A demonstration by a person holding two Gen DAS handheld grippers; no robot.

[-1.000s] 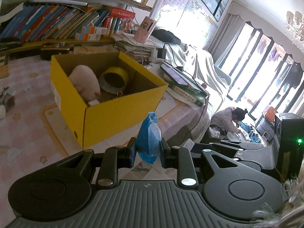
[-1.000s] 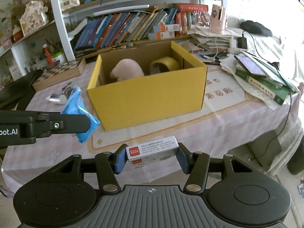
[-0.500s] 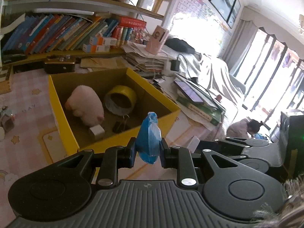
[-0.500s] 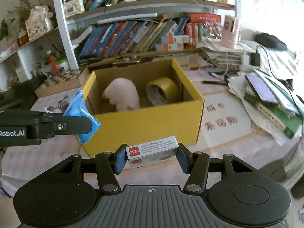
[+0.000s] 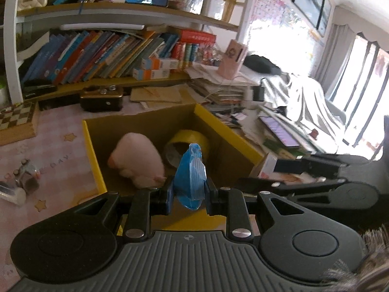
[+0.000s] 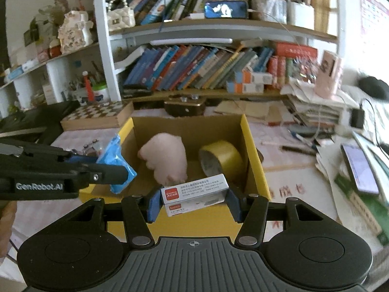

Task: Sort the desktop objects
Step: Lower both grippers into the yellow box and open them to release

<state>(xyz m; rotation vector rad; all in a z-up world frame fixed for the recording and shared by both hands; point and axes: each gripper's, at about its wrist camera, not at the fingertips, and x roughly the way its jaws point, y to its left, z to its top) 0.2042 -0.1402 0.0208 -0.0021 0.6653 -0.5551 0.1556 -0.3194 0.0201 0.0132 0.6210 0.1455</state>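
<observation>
Over the near edge of the yellow cardboard box on the cluttered counter: left hand-held gripper clamped tight on a blue plastic packet, packet upright between the pads and poised above the box's front left part. Right hand-held gripper closed on a white stationery box with a red logo, gripped by its two short ends and held level at the front wall of the box. Inside the box already: pink plush toy on the left, roll of yellow tape just beside it on the right. Chessboard and bookshelf behind; phone on papers to the right.
</observation>
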